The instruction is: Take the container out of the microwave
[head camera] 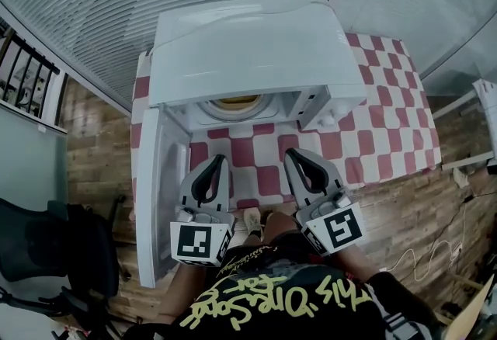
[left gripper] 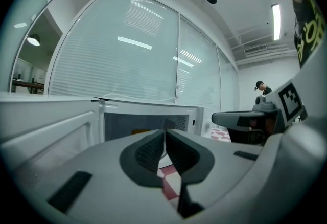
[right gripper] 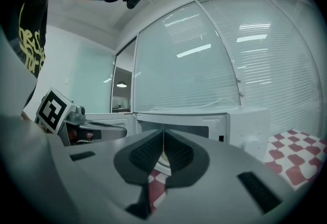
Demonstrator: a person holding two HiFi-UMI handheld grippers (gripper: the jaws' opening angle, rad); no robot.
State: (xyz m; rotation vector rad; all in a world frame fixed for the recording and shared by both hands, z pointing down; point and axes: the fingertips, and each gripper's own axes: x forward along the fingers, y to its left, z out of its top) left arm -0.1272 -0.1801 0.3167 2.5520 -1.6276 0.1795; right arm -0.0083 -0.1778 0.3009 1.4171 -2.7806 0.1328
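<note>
Left tongs (left gripper: 165,133) and right tongs (right gripper: 163,132) closed tight, nothing held, confirmed in gripper views, head view best shows container (head camera: 233,104) inside open microwave (head camera: 248,43), ahead of both tongs, door (head camera: 151,191) beside left tongs, checked bench (head camera: 388,121) beneath.

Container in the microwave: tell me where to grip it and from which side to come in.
Probably take its rim at the two sides, one gripper each, coming in level from the front. The container looks round and sits inside the microwave, open only toward the person, door swung left. Both the left gripper and right gripper are shut; open them first.
</note>
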